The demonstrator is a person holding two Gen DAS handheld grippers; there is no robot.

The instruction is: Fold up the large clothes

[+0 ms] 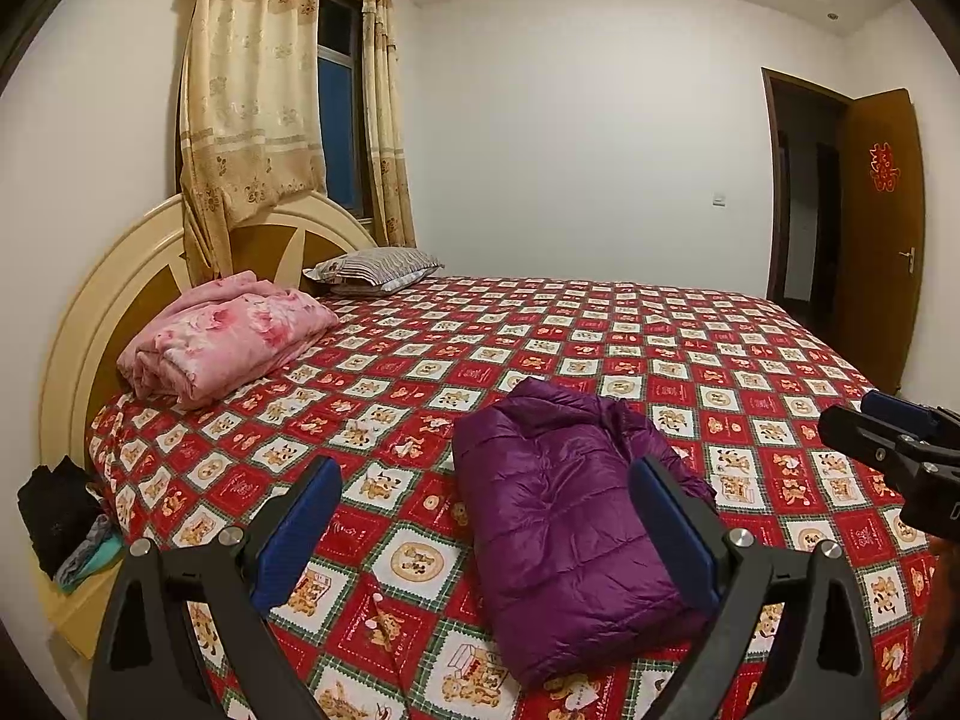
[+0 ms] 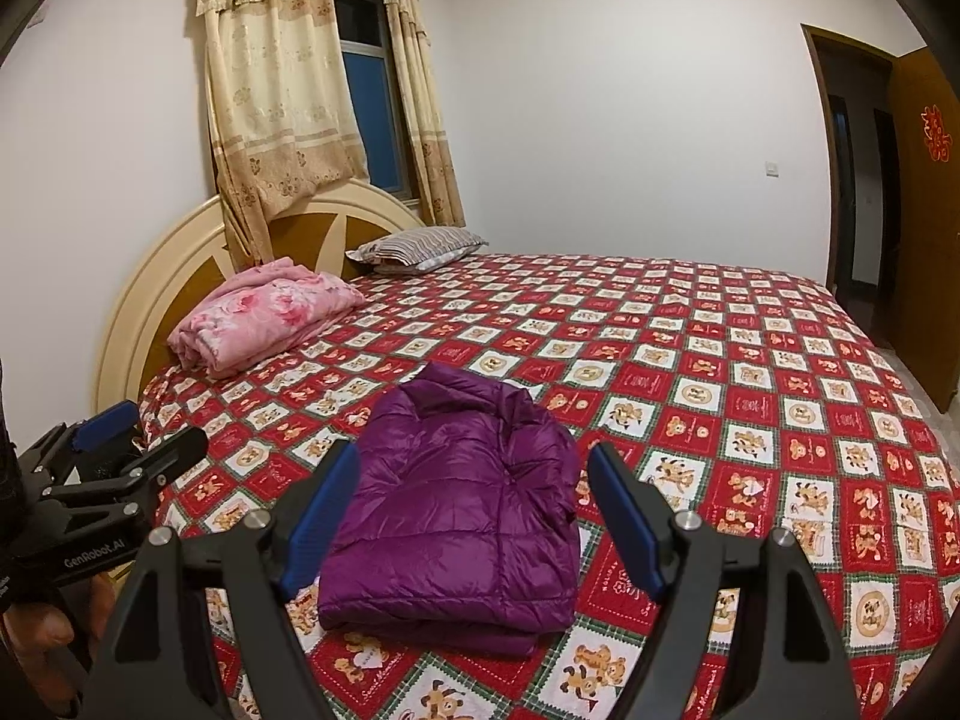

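Observation:
A purple puffer jacket (image 1: 570,528) (image 2: 462,504) lies folded into a compact rectangle on the red patterned bedspread (image 1: 690,372) (image 2: 720,372), near the bed's front edge. My left gripper (image 1: 486,486) hovers open above the bed, the jacket mostly under its right finger. My right gripper (image 2: 474,474) is open too, raised in front of the jacket, with nothing between its blue pads. Each gripper shows in the other's view: the right one (image 1: 888,426) at the right edge, the left one (image 2: 132,432) at the left edge, held by a hand.
A folded pink floral blanket (image 1: 222,336) (image 2: 264,312) and a striped pillow (image 1: 378,267) (image 2: 420,246) lie near the cream headboard (image 1: 120,282). Dark clothes (image 1: 60,516) sit on a bedside stand at left. A wooden door (image 1: 882,228) stands open at right.

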